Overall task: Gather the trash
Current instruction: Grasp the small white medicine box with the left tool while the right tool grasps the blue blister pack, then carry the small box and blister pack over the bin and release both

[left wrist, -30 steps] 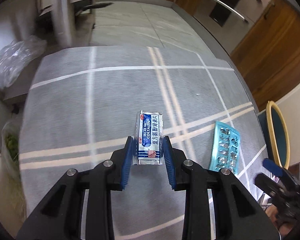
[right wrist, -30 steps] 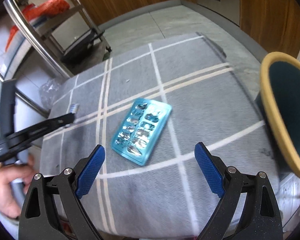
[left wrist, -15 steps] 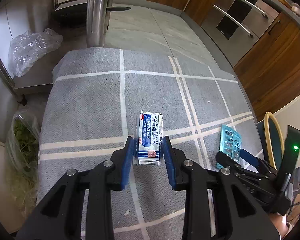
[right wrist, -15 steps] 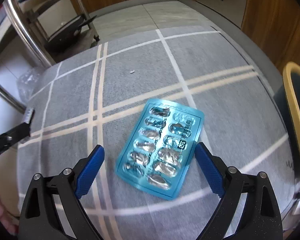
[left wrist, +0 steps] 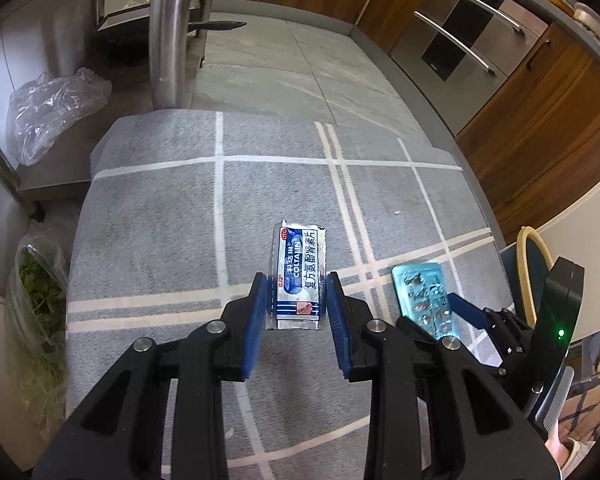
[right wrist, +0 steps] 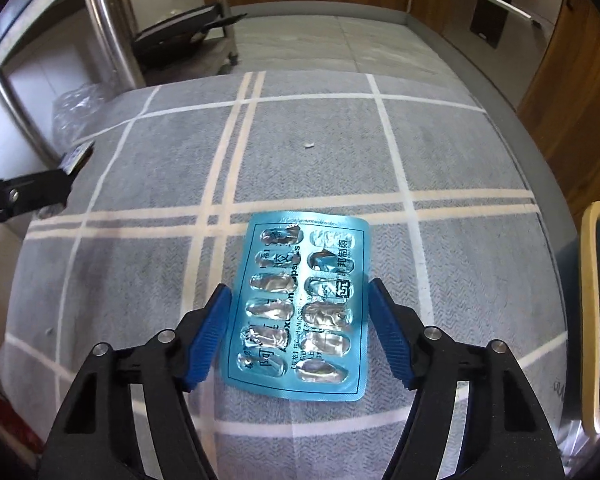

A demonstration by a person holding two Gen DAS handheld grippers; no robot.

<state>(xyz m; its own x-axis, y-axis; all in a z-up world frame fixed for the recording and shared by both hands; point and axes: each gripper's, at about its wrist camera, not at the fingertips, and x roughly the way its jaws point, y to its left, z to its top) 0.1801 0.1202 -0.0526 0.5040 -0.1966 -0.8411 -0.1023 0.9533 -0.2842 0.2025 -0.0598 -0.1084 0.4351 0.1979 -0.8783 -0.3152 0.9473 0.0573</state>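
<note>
Pinching blue-white sachet (left wrist: 299, 276) at near end, left gripper (left wrist: 296, 286) holds it over grey checked cloth (left wrist: 160, 220). Right gripper (right wrist: 300, 294) half-wide, pads straddling teal blister pack (right wrist: 300, 304) lying flat on cloth; contact unclear.

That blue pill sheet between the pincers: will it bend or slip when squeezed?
The blister pack looks thin, with its foil pockets crushed open, so it probably weighs little and may buckle edgewise. Its glossy surface could slip. The right gripper flanks it, pads apparently not yet touching.
</note>
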